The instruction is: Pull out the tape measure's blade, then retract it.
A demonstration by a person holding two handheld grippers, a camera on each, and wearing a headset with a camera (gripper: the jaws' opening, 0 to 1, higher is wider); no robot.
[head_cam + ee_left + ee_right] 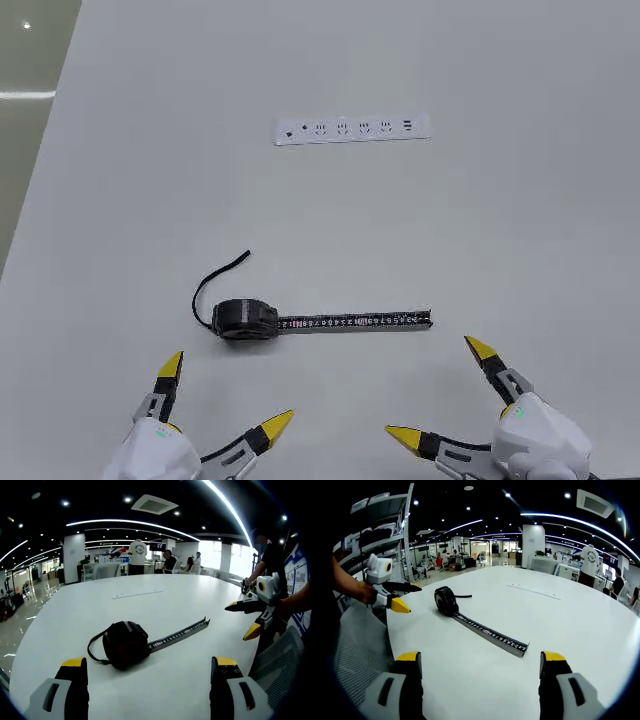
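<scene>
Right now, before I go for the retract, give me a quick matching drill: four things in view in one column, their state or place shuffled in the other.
Things:
1. tape measure case
2. blade
3. power strip
4. left gripper

Descriptions:
A. white, on the far side of the table
B. open, holding nothing
C. black, with a strap looped beside it
D. pulled out, lying flat

Pairs: 1-C, 2-D, 3-A, 4-B.

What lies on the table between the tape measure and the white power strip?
Nothing: in the head view the table is bare between the tape measure and the power strip, apart from the tape measure's own black strap.
</scene>
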